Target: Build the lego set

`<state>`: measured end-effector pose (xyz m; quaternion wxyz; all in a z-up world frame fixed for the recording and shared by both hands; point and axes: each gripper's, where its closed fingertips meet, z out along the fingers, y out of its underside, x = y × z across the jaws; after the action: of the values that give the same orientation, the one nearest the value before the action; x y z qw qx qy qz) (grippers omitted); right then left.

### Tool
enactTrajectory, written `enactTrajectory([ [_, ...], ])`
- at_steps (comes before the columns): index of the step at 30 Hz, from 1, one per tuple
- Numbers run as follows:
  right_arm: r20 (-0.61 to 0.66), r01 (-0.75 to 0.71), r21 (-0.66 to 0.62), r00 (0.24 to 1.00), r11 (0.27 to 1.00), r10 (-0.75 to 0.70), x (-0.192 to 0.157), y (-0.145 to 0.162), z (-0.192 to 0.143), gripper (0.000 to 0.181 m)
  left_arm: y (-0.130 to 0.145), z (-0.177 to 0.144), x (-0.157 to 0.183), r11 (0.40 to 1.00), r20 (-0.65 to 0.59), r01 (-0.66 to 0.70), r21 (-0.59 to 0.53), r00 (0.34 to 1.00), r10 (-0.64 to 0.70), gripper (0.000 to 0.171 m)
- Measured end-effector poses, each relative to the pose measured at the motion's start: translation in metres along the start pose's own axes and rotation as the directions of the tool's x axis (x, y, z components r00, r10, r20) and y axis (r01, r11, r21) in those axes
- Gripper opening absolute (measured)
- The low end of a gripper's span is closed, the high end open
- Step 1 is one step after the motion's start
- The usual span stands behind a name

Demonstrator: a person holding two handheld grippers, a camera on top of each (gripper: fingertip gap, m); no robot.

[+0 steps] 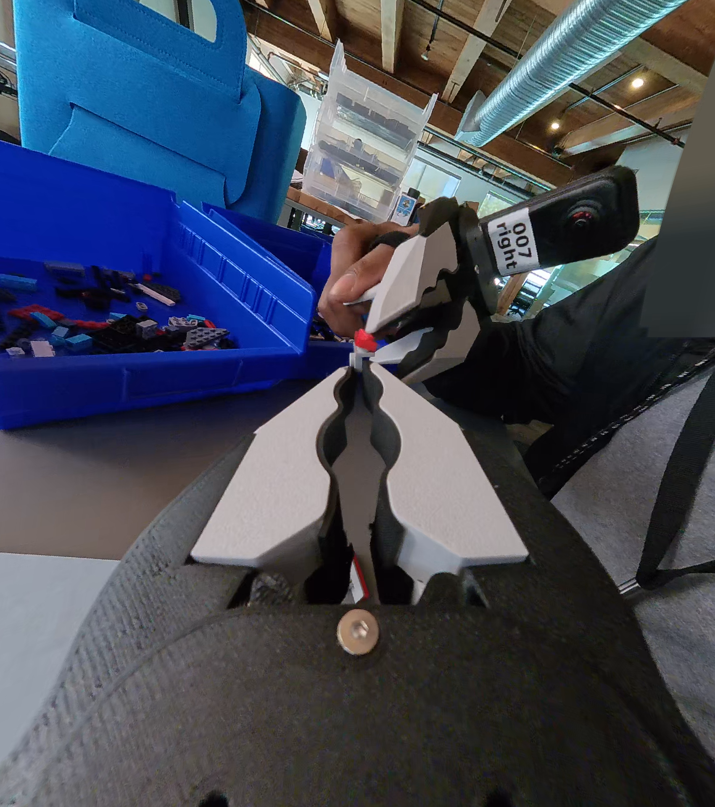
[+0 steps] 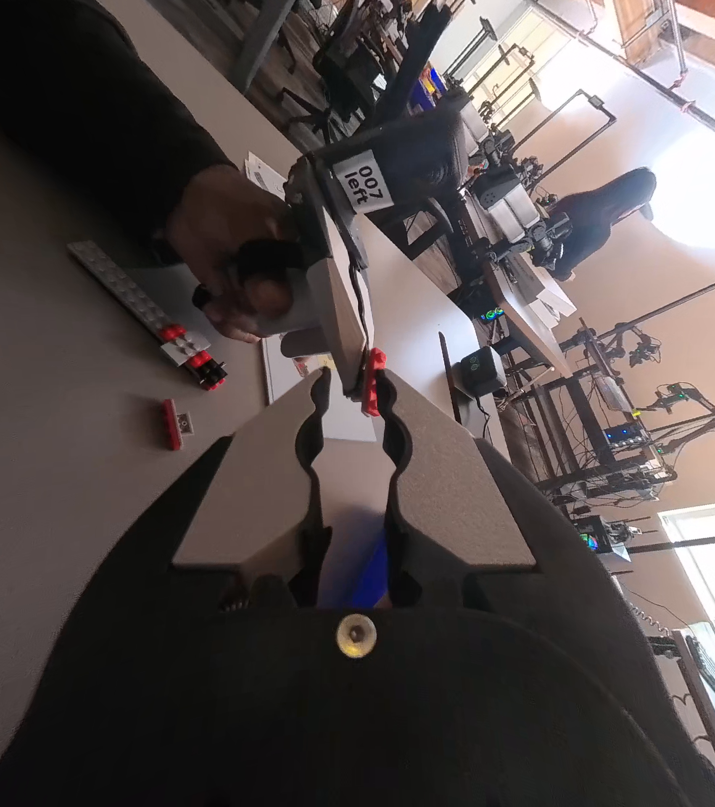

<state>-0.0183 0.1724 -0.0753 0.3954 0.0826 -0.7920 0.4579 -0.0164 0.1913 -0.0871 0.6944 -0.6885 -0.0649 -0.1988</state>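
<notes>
Above the grey worktop (image 1: 84, 458), just right of the blue bin (image 1: 128, 375), a small white-and-red lego piece (image 1: 362, 349) sits where both tools meet. The left gripper (image 1: 357, 371) has its fingers (image 1: 303, 419) drawn narrow, pinching the white part at their tips. The right gripper (image 2: 353, 384) has its fingers (image 2: 434, 458) parted, the red part (image 2: 374, 384) lying against the inner face of one of them; whether they clamp it I cannot tell.

Inside the blue bin lie loose bricks (image 1: 98, 319) in black, grey, red and light blue. Away from the bin, on the worktop, rest a long grey plate with red and black parts (image 2: 150, 314) and, near it, a small red-and-grey assembly (image 2: 176, 423).

Behind the bin stand a blue felt divider (image 1: 137, 96) and stacked clear drawers (image 1: 364, 144). Overhead run wooden beams and a silver duct (image 1: 565, 65). Each tool carries a white printed label (image 1: 515, 244).
</notes>
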Motion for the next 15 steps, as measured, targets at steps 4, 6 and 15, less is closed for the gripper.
enactTrajectory([
  [4,0.011,-0.042,0.008,0.999,0.999,0.042,0.0003,0.0000,0.0002,0.024,-0.0006,-0.0003,-0.0004,1.000,0.007,-0.008,0.001,1.000,0.008,0.002],
  [6,0.024,-0.081,0.016,0.996,0.997,0.080,0.0003,-0.0004,0.0001,0.024,-0.0006,-0.0005,-0.0003,1.000,0.012,-0.021,-0.001,1.000,0.021,0.002],
  [15,0.128,-0.289,0.044,0.951,0.956,0.282,-0.0018,-0.0044,-0.0024,0.026,-0.0014,-0.0013,0.0001,0.993,0.054,-0.117,-0.024,0.991,0.118,0.002],
])
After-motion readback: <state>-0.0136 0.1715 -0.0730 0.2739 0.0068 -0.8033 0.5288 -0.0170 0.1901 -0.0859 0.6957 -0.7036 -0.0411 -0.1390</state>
